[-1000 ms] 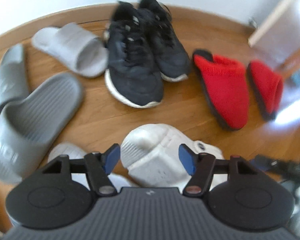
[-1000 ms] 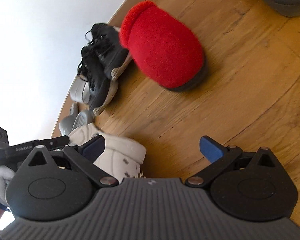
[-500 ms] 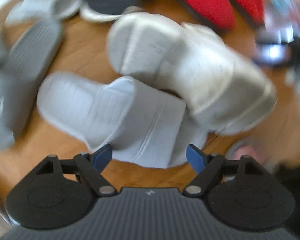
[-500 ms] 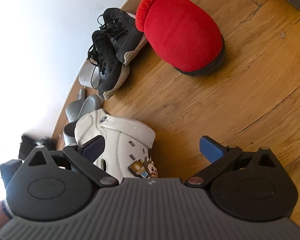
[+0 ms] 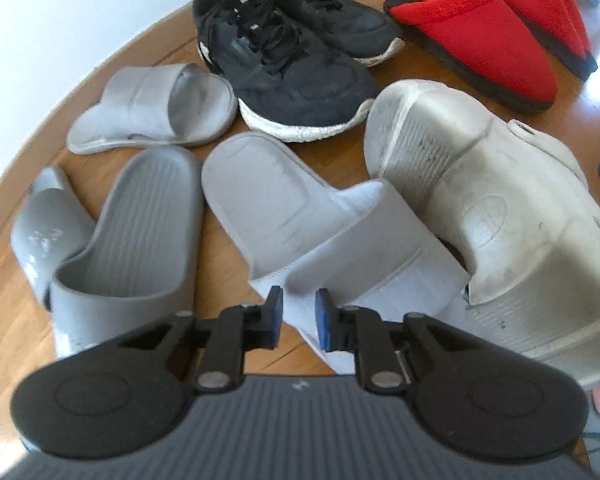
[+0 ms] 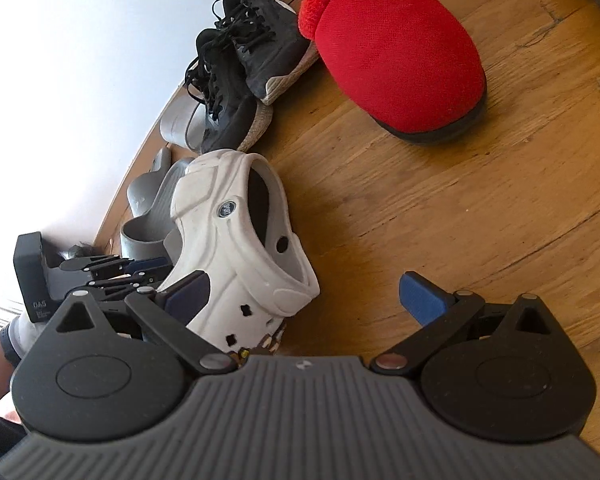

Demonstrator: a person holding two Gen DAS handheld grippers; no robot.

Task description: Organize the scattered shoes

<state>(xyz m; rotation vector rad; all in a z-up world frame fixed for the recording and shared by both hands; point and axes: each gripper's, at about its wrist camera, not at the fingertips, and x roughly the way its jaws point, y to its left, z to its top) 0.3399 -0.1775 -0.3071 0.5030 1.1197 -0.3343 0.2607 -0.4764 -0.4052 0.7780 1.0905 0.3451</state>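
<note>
Your left claw [image 5: 296,318] has its blue pads nearly pressed together, pinching the edge of the light grey slide [image 5: 320,236] right in front of it. The white clog [image 5: 496,216] leans on that slide just to the right, black sneakers [image 5: 284,48] beyond. Your right claw [image 6: 304,296] is spread wide over the wood floor [image 6: 440,208], clog at its left finger, red slipper [image 6: 396,48] ahead.

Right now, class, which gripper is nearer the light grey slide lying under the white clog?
Left. The left gripper has its jaws nearly shut on the edge of the light grey slide. The right gripper hangs open beside the white clog, farther away.
</note>
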